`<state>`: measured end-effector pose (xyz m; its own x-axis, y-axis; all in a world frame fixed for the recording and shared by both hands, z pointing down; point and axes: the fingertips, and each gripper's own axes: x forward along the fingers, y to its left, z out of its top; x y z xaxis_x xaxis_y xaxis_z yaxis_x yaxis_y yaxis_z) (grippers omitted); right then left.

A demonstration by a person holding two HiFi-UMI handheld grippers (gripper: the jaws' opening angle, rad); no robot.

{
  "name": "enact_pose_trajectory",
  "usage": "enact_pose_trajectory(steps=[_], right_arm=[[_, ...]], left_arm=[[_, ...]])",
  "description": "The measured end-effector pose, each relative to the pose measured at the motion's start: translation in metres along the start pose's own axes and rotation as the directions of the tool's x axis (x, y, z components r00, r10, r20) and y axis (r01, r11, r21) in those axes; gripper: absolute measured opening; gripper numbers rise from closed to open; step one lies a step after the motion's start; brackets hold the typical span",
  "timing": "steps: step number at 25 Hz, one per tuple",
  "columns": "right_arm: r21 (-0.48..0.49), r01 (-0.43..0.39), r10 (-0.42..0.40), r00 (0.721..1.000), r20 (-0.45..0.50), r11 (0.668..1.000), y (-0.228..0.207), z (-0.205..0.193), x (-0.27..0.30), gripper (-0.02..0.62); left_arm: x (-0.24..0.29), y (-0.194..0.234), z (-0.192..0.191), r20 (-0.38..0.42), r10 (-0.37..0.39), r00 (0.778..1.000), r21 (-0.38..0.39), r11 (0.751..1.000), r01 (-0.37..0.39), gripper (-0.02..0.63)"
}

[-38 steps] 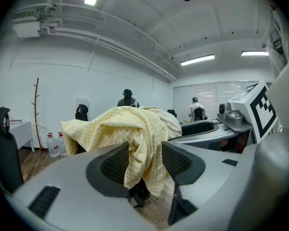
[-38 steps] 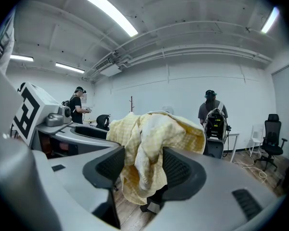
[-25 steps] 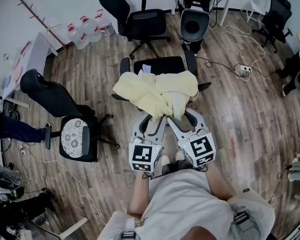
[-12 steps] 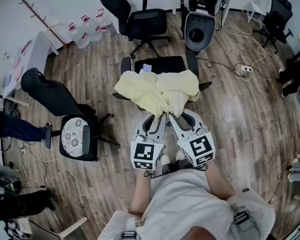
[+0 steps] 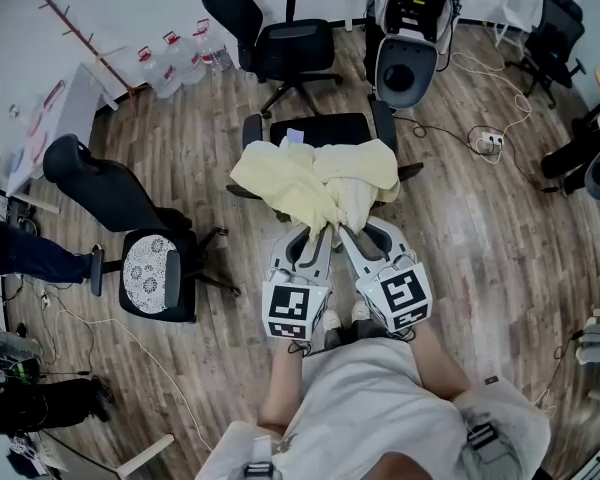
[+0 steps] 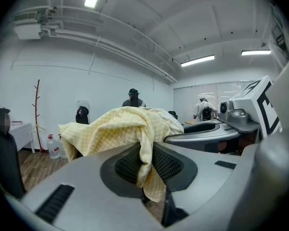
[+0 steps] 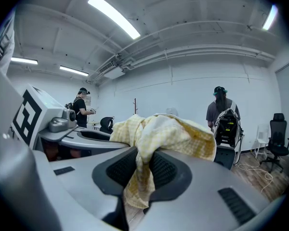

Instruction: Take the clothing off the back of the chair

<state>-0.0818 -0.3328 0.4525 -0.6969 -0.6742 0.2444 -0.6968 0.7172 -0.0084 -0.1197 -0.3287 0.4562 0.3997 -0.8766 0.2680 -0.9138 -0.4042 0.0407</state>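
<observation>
Left tongs (image 5: 315, 238) closing, nearly together, pads pinching a fold of the yellow garment (image 5: 310, 180), which is draped over the chair (image 5: 325, 128) back at frame centre. Right tongs (image 5: 350, 236) equally narrow, clamped on the same garment. Count: two tongs, one garment, one chair beneath.

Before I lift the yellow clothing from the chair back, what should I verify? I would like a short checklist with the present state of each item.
1. Hold of the left gripper on the yellow checked garment: fabric sits between its fingers, which are closing: ok.
2. Hold of the right gripper: its fingers pinch a fold of the garment: ok.
3. Garment free of the office chair beneath it: cannot tell.
4. The chair with the white cushion stands apart from the garment: ok.
</observation>
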Motion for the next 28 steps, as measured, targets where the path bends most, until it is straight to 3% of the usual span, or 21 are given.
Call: enact_pose_trajectory(steps=[28], right_arm=[[-0.006, 0.097, -0.097, 0.995, 0.021, 0.995, 0.033, 0.012, -0.034, 0.084]], left_arm=[[-0.044, -0.018, 0.007, 0.047, -0.092, 0.995, 0.015, 0.996, 0.092, 0.071]])
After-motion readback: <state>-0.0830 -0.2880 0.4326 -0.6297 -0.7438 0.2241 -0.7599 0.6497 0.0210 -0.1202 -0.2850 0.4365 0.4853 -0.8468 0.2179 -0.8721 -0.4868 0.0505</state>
